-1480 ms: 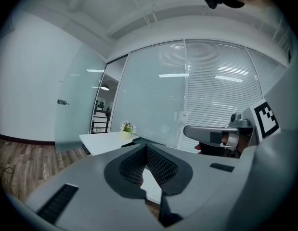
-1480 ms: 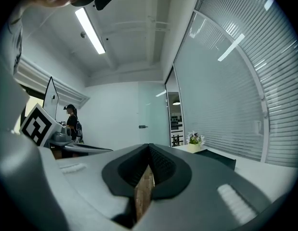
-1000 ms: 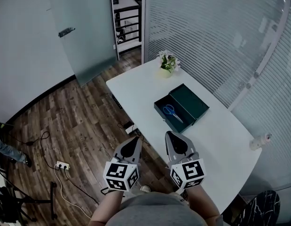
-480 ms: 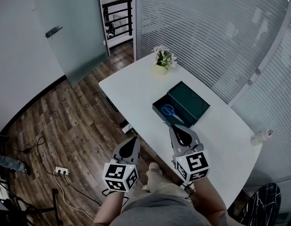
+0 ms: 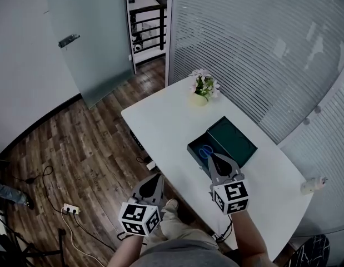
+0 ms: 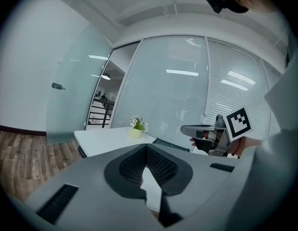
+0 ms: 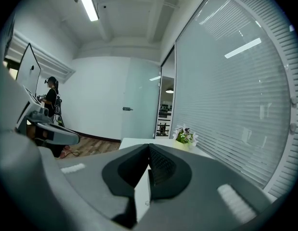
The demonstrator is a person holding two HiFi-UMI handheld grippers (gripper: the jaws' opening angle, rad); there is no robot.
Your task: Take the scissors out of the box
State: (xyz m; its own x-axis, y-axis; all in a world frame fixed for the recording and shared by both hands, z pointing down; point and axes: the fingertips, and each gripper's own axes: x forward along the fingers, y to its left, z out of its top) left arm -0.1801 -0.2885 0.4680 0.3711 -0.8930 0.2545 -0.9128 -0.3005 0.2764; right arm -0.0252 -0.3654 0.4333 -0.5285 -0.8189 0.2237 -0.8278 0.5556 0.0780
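Both grippers have gone fwd toward the table (image 5: pixel 160 115) since a sec ago. R gripper (image 5: pixel 216 157), which was short of the box (image 5: pixel 195 149) before, now has its tip over the box's near side and covers part of the scissors (image 5: pixel 204 151). L gripper (image 5: pixel 156 178) has come along too but is still off the table, over the wood floor (image 5: pixel 88 149) beside the near edge, w/ the person's shoe (image 5: pixel 170 206) just below it.

R gripper (image 7: pixel 149 148): jaws fully together, tips meeting, nothing btwn them. L gripper (image 6: pixel 146 147): same, jaws closed tip to tip, empty. From the L gripper view the R gripper's marker cube (image 6: pixel 238 121) shows off to the side, level w/ it.

Box is dark green, open, approx mid-table, a bit nearer the edge along the blinds; lid (image 5: pixel 234 141) laid back toward that edge. Scissors lie inside the box tray, blue handles showing at the end toward the flower pot (image 5: pixel 203 90); blade end hidden under the R gripper. Can't tell if the tip touches them. Flower pot stands near the table's far corner, well apart from the box. Power strip (image 5: pixel 70 209) on the floor, well off to the left.
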